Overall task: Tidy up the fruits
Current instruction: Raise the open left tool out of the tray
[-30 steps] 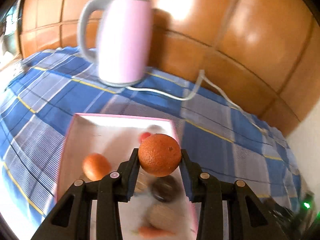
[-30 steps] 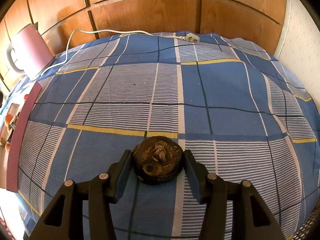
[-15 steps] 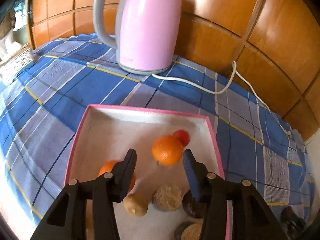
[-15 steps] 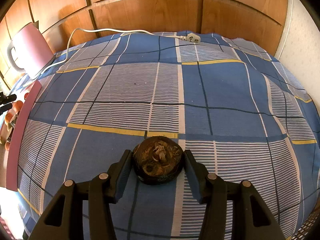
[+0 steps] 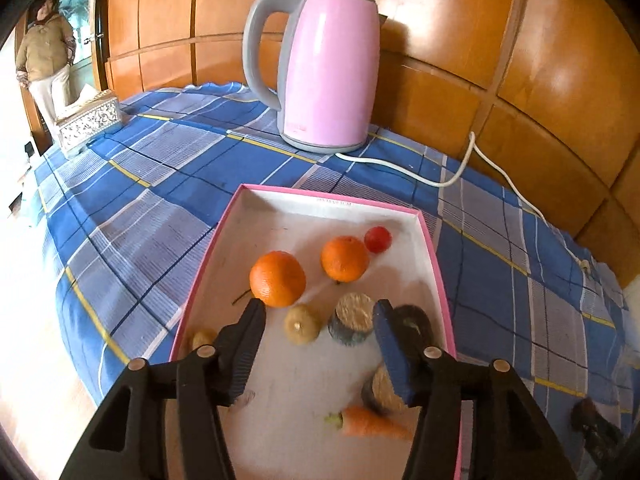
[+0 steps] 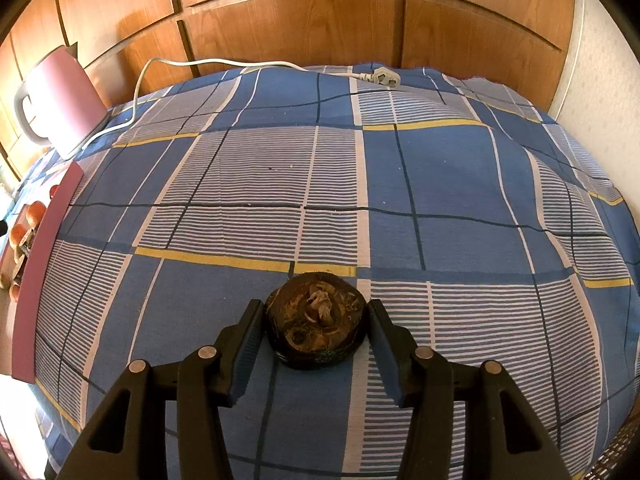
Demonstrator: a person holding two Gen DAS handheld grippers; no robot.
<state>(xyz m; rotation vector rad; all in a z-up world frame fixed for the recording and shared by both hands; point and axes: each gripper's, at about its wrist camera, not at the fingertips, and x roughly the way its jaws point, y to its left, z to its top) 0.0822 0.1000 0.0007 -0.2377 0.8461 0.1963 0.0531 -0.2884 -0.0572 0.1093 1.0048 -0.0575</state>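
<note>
My left gripper's fingers are opening, empty, over the pink box holding the oranges; my right gripper clamps a dark round fruit beside the box, and I fear it could slip.

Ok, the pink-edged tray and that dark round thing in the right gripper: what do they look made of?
The tray looks like cardboard: thin, straight walls, matte white inside with scuffs, pink on the outside, small print on the far wall. It could be a box lid. The dark round thing looks like something dried or husky, rough and matte brown with a pale papery tuft on top; which fruit it is, I cannot tell.
</note>
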